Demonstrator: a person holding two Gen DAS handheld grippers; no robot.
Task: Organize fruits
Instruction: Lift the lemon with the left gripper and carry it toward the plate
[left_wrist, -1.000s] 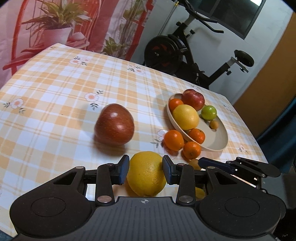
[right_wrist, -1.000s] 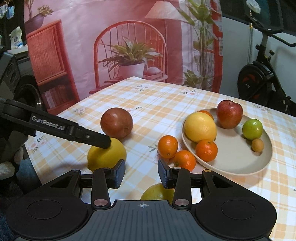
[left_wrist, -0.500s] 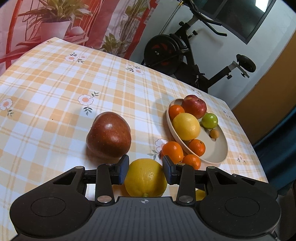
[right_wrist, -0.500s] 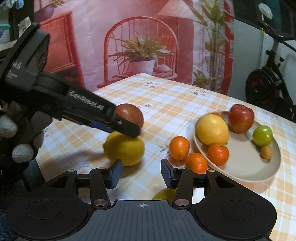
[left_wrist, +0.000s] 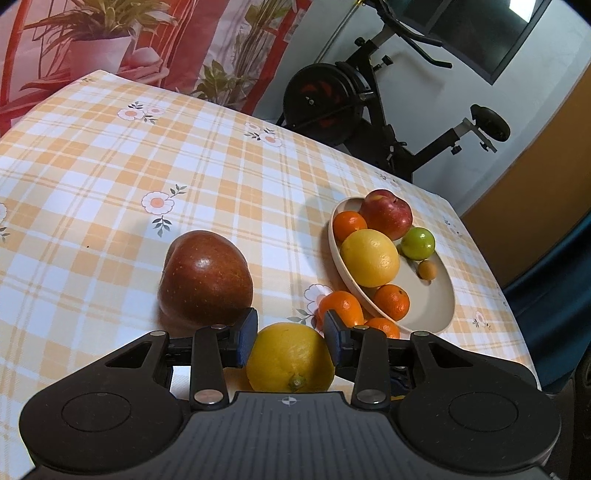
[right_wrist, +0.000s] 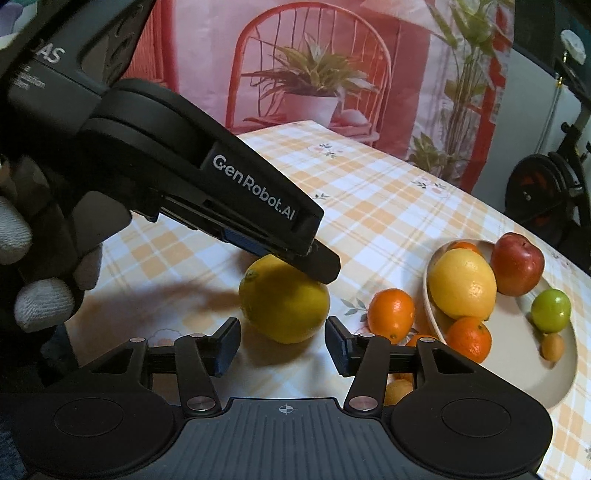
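A yellow lemon (left_wrist: 290, 356) rests on the checked tablecloth with my left gripper (left_wrist: 290, 326) shut on it, blue pads against both sides. In the right wrist view that lemon (right_wrist: 280, 299) lies just beyond the tips of my right gripper (right_wrist: 280, 326), which is open with nothing between its fingers. The left gripper (right_wrist: 325, 266) slants down onto the lemon from the upper left. A large dark red apple (left_wrist: 205, 277) sits just beyond the left pad. A beige plate (left_wrist: 439, 295) holds a red apple, a big yellow citrus, a green fruit, mandarins and a small kumquat.
Two mandarins (left_wrist: 341, 306) lie loose against the plate's near rim. A small yellow fruit (right_wrist: 397, 391) shows under my right gripper's right finger. A gloved hand (right_wrist: 40, 306) holds the left gripper. An exercise bike (left_wrist: 369, 110) stands past the table's far edge.
My right gripper has slid left until the lemon is straight ahead, and its jaws have widened. In the left wrist view the lemon sits deeper between the pads and the dark apple looks nearer.
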